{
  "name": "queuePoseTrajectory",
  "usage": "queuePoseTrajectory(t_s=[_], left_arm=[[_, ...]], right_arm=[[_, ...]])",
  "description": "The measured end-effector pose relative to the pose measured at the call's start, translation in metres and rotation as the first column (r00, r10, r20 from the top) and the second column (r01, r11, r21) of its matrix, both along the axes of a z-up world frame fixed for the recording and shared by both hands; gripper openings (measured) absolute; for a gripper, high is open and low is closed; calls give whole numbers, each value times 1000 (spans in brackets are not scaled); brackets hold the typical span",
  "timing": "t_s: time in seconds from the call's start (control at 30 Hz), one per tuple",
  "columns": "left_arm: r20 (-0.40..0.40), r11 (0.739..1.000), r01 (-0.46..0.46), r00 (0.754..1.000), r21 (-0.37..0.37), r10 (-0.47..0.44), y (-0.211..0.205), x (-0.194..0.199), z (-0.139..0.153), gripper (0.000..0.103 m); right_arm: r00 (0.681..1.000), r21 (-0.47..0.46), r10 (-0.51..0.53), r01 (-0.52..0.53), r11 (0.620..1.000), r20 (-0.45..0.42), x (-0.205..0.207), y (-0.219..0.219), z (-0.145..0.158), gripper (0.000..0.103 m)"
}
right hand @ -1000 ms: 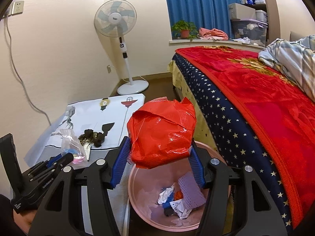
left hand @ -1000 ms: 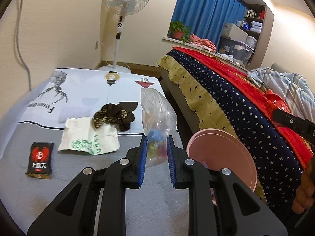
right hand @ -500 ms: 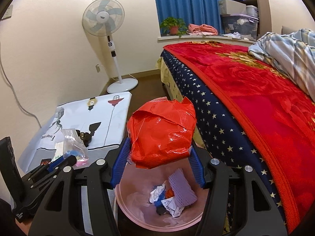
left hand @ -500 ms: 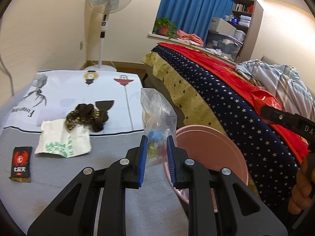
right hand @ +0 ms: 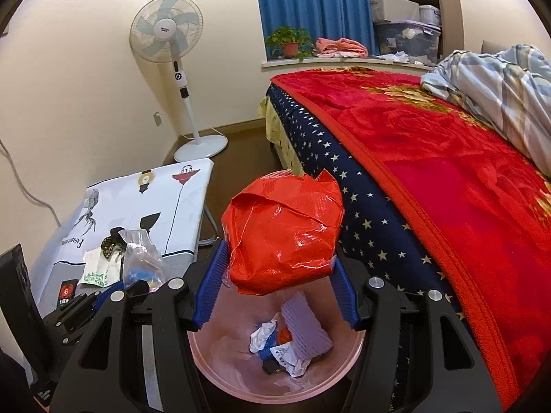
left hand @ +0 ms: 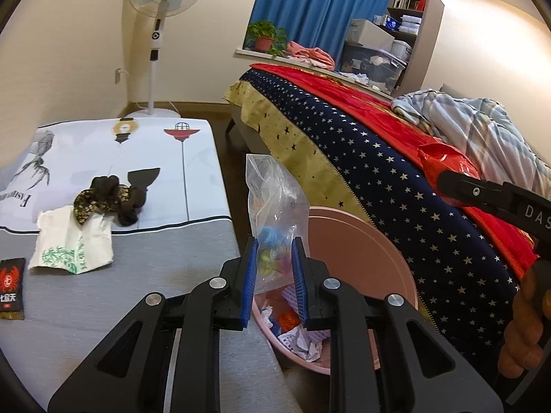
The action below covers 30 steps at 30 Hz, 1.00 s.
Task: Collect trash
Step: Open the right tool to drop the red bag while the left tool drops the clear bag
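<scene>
My left gripper (left hand: 273,275) is shut on a clear plastic bag (left hand: 273,213) with colourful bits inside, held at the near rim of the pink bin (left hand: 372,241). My right gripper (right hand: 275,289) is shut on a crumpled red plastic bag (right hand: 286,230), held right above the pink bin (right hand: 227,371), which holds several scraps of paper and a purple foam piece (right hand: 304,327). The red bag (left hand: 447,161) and clear bag (right hand: 141,258) each show in the other wrist view. On the table lie a white paper wrapper (left hand: 72,244), a dark crumpled wrapper (left hand: 110,199) and a black packet (left hand: 12,287).
The table (left hand: 120,309) with a white printed cloth (left hand: 103,144) is on the left. The bed (right hand: 447,189) with a red blanket and starred sheet runs along the right, close to the bin. A standing fan (right hand: 172,41) is by the far wall.
Both grippers have moved toward the bin with their bags. The left one has swung right, so the bin's inside now shows under the clear bag. The right one sits more directly over the bin.
</scene>
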<state>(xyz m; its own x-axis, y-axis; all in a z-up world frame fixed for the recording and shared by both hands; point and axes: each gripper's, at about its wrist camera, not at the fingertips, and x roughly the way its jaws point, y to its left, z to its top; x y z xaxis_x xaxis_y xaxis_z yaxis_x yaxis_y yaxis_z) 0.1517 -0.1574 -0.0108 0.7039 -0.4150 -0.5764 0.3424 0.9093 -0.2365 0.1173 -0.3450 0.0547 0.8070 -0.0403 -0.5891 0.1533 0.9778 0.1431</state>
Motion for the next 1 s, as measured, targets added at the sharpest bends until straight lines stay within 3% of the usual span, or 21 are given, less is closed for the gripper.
queuePoseTrajectory(t_s=[0.33,0.47,0.5,0.57,1.0], left_arm=[[-6,1000,29,1000,1,-29,-11,-2,-2,20],[-17,998,58,998,-17,-58,-14,-1,-2,20],[-20,998,58,998,-15,-58,-15,-1,-3,22],[-37,998,64,997,-17,-65,-14,1,-5,35],[-11,999,37,999,-26,-37,5,-8,8,35]], right_arm=[[1000,-3,-10,10,1000,-1,-3,-3,-1,58],[1000,0,-19,19,1000,-8,-3,-5,-2,64],[1000,2,-21,21,1000,-8,-3,-6,-2,68],[1000,4,-22,22,1000,-6,-3,-7,-2,70],[1000,-36,1,-1,999,17,-10,3,0,70]])
